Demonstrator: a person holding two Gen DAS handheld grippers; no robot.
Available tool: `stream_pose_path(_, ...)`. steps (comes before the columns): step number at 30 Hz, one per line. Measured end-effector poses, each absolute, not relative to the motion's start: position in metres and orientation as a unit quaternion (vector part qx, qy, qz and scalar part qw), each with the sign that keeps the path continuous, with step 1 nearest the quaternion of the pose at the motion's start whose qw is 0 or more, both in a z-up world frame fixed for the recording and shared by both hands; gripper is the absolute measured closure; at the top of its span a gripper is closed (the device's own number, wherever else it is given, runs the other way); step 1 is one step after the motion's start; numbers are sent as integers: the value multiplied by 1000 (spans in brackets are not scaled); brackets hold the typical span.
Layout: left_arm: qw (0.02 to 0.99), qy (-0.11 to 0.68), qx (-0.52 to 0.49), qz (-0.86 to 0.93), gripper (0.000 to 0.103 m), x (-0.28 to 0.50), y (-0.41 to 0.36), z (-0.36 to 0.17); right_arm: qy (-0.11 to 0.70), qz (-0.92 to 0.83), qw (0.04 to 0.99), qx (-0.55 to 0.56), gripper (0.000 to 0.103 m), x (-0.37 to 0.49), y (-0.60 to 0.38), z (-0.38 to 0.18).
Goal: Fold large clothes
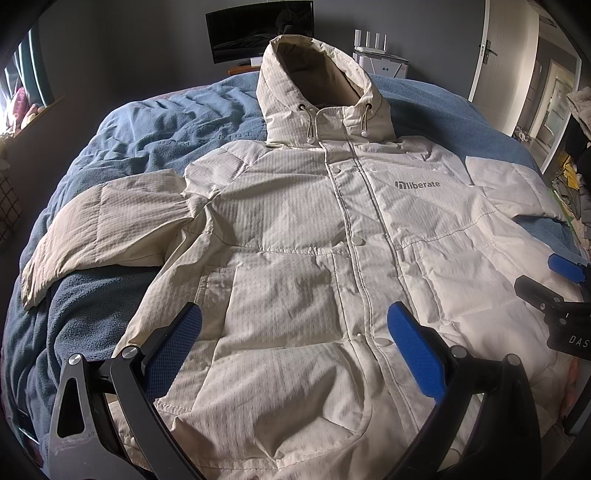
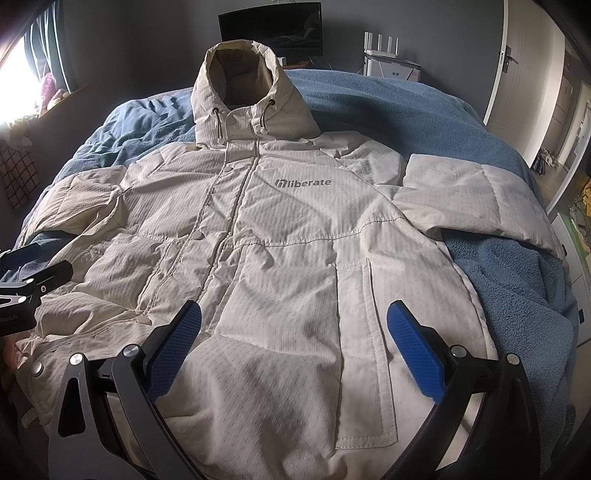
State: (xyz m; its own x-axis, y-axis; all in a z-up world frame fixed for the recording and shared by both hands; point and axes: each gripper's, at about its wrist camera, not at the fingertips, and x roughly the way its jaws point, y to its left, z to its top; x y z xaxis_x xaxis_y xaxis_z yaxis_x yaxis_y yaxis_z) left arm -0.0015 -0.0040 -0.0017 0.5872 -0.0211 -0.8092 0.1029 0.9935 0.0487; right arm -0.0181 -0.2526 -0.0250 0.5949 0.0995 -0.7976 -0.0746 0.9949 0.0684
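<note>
A cream hooded puffer jacket [image 1: 295, 236] [image 2: 280, 236] lies face up and spread flat on a bed, hood at the far end, both sleeves stretched out to the sides, "liberate" printed on the chest. My left gripper [image 1: 295, 325] hovers open over the jacket's lower left front, with nothing between its blue pads. Over the lower right front by the patch pocket [image 2: 364, 314], my right gripper [image 2: 295, 325] is also open and holds nothing. The right gripper's blue tip [image 1: 565, 267] shows at the edge of the left wrist view; the left gripper's dark tip [image 2: 33, 258] shows at the left edge of the right wrist view.
A blue fleece blanket [image 1: 155, 125] [image 2: 517, 280] covers the bed around the jacket. Behind the bed stand a dark monitor [image 1: 258, 31] and a white router [image 1: 371, 44]. A door [image 1: 491, 48] is at the far right, a bright window [image 2: 18, 81] at the left.
</note>
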Motion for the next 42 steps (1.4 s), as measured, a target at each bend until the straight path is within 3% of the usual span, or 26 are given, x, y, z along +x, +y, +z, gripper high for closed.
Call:
stream_pose_path(34, 887, 459, 33, -41, 6, -5, -9, -10, 450, 44, 892, 21, 6, -11, -262, -12)
stream_pose_path(37, 887, 459, 11, -52, 6, -2, -3, 0, 439, 25, 898, 27, 6, -15, -268, -19)
stream_pose_path(42, 898, 436, 14, -57, 6, 16, 11, 42, 392, -36, 917, 65, 6, -7, -322, 20)
